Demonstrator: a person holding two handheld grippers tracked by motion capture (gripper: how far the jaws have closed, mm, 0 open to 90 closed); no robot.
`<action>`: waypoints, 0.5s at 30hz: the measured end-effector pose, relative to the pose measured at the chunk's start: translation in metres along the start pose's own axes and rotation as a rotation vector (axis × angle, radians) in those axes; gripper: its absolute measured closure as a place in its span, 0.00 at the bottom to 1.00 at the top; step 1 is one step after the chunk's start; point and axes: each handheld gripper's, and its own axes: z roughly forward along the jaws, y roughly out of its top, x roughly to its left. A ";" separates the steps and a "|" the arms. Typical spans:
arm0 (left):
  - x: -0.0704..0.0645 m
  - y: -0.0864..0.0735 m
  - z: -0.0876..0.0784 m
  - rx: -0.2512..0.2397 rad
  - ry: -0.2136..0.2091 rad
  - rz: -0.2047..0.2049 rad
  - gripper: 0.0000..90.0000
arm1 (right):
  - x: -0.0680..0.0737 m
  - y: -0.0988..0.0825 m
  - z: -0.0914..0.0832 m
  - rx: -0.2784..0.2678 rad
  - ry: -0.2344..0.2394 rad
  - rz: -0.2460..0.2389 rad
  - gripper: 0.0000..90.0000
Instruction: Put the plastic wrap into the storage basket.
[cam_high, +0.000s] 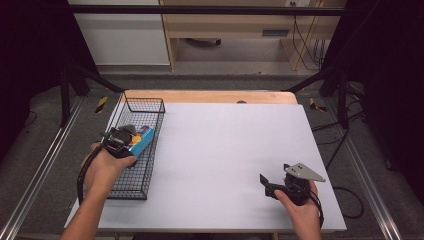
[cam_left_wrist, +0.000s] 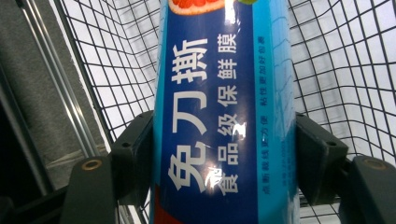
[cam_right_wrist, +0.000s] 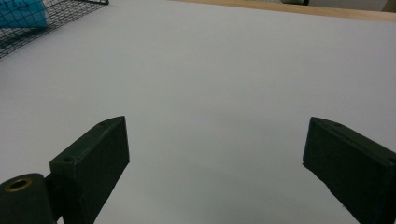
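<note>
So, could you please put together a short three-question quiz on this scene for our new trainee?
1. True or false: the left gripper is shut on the blue box of cling film.
2. Where is the box? A) on the bare white tabletop B) over the wire basket C) on the floor
3. Fill in: the right gripper has its jaws ____, with nothing between them, over the white tabletop.

Key: 1 true; 2 B; 3 open.
</note>
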 end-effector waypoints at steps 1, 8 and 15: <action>0.000 0.000 0.000 0.004 -0.003 0.001 0.35 | 0.000 0.000 0.000 0.000 0.000 0.000 0.08; 0.001 0.002 0.003 0.014 -0.004 0.001 0.35 | -0.001 0.000 0.000 0.000 0.000 0.000 0.08; -0.001 0.003 0.004 0.005 0.008 0.004 0.35 | 0.001 0.000 0.001 0.006 0.006 -0.009 0.08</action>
